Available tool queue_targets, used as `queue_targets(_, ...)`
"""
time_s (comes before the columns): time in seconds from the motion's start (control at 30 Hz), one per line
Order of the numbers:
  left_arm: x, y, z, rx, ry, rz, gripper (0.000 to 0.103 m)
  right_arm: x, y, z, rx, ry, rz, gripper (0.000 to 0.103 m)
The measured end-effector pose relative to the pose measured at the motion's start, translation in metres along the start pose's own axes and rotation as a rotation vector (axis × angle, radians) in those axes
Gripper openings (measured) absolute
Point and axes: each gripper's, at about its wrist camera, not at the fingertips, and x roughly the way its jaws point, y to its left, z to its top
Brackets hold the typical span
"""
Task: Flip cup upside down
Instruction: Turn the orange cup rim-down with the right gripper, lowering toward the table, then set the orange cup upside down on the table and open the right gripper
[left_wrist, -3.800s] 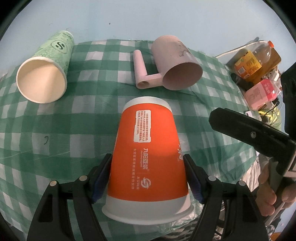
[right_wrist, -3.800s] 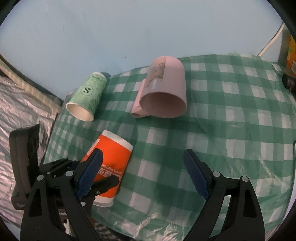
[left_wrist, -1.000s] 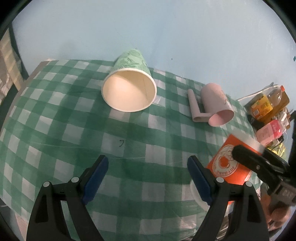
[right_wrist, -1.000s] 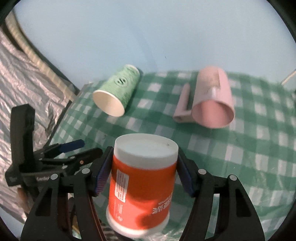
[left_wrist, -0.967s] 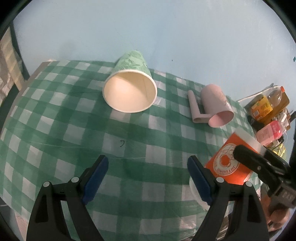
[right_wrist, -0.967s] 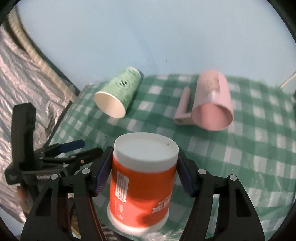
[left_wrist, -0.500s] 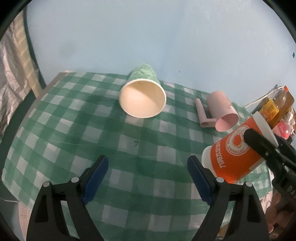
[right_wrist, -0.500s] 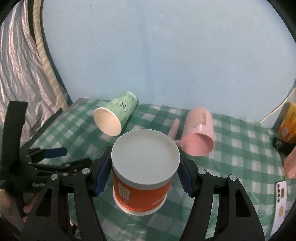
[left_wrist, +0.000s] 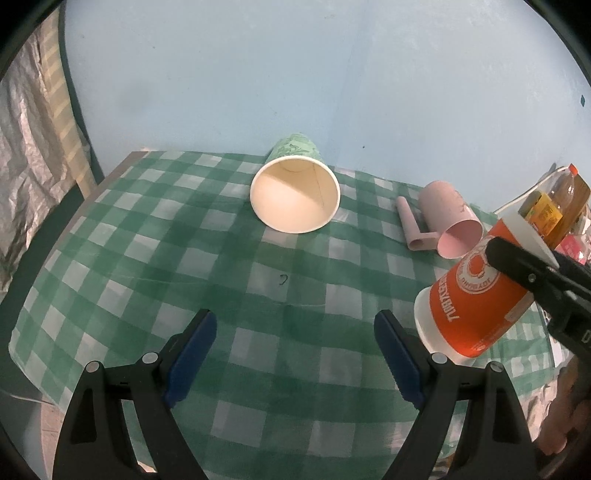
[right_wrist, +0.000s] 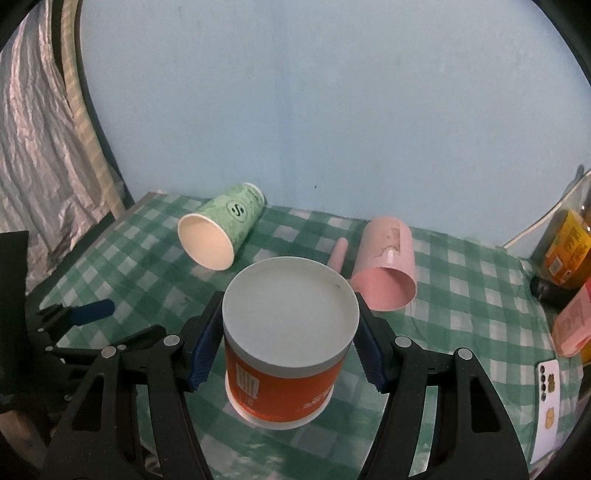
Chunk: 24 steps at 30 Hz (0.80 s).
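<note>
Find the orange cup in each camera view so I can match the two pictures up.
Left wrist view: the orange cup is at the right edge, tilted, off the cloth, clamped by the right gripper.
Right wrist view: the orange cup is bottom centre, base toward the camera, between the jaws.
Shared landmark: the green cup, lying on its side at the far edge of the cloth.

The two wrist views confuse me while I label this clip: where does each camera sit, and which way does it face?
Left wrist: on the open left gripper, above the table's near edge, facing the blue wall; its own fingers show, also the right gripper holding the orange cup.
Right wrist: on the right gripper, facing the wall over the orange cup's white base; the left gripper shows at left.
Shared: orange cup, green cup, pink mug, checkered cloth.
</note>
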Motion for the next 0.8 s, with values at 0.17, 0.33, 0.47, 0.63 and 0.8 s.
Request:
queue_targets(0.17, 0.001, 0.001, -0.002, 0.002, 0.003, 0.000, 0.088, 0.007, 0.000, -0.005, -0.002, 0.017, -0.012, 0.066)
queue_targets(0.33, 0.001, 0.001, -0.002, -0.004, 0.010, -0.003, 0.088, 0.011, 0.003, -0.010, -0.018, 0.014, -0.039, 0.066)
queue_targets(0.47, -0.001, 0.000, -0.002, -0.003, 0.002, -0.004, 0.088, 0.011, 0.004, -0.014, -0.022, 0.009, -0.046, 0.066)
queue_targets(0.63, -0.005, 0.000, -0.002, -0.001, -0.007, -0.010, 0.088, 0.013, 0.002, -0.017, -0.005, 0.019, -0.029, 0.066)
queue_targets(0.8, -0.010, -0.001, -0.004, 0.005, -0.017, -0.016, 0.088, 0.008, -0.001, -0.017, 0.019, 0.008, -0.014, 0.071)
